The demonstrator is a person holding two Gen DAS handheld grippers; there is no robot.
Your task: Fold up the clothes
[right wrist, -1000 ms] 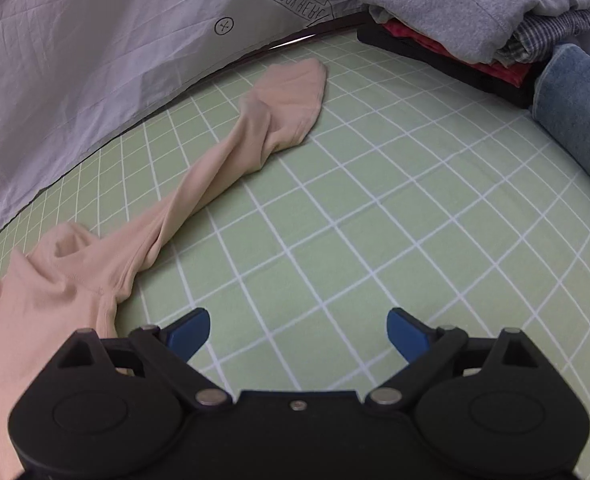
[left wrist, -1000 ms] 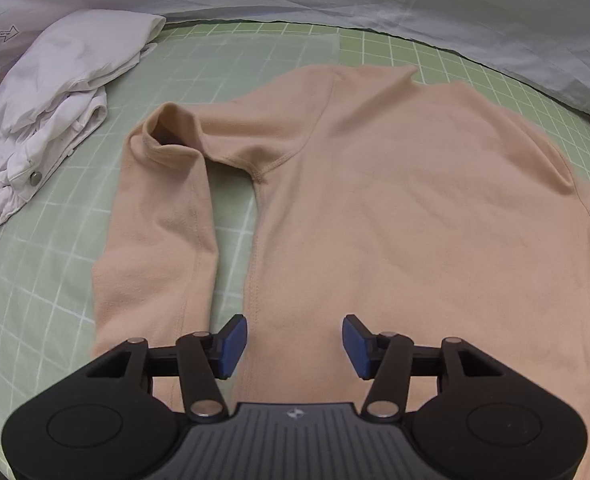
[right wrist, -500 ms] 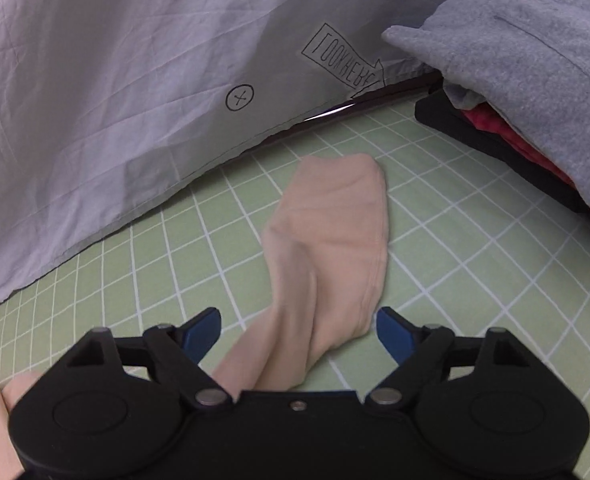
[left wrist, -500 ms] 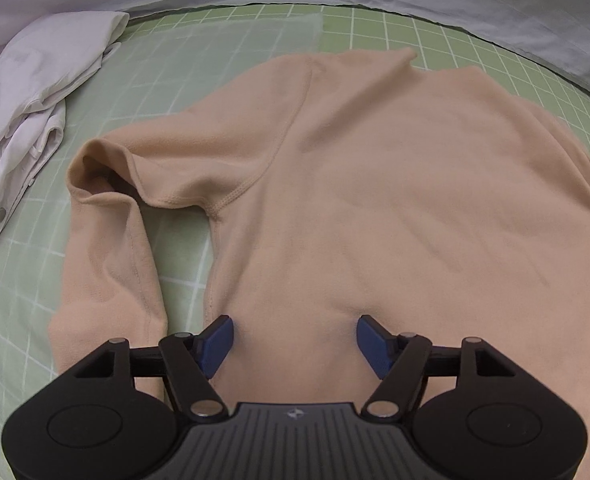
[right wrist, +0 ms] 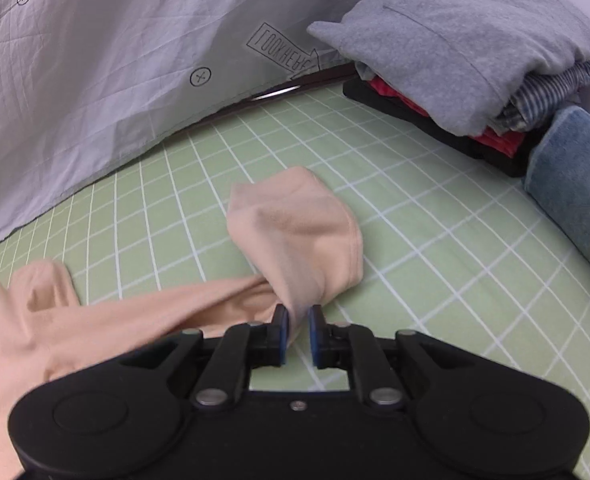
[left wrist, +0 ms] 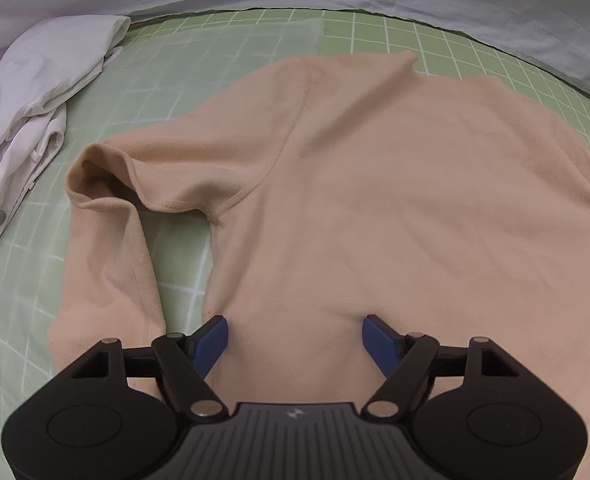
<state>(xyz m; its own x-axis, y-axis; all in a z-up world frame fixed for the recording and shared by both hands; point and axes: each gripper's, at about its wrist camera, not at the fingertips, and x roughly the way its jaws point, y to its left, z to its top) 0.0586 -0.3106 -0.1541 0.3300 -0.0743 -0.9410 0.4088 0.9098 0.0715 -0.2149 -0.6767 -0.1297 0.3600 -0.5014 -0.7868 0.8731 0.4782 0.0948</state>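
Mat (left wrist: 395, 46), green with white grid, lies under peach top (left wrist: 375, 200); grey sheet (right wrist: 95, 60) behind. Left gripper (left wrist: 295, 332) spreads wider over the top; right gripper (right wrist: 295, 322) is closing on sleeve (right wrist: 303, 240).

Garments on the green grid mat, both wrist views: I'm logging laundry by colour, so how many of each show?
Peach long-sleeved top: 1
White crumpled garment: 1
Grey fleece garment: 1
Blue-grey striped garment: 1
Red garment: 1
Black folded garment: 1
Blue denim roll: 1
Total: 7

Peach sweater (left wrist: 375, 200) lies flat, one sleeve (right wrist: 295, 232) lifted.
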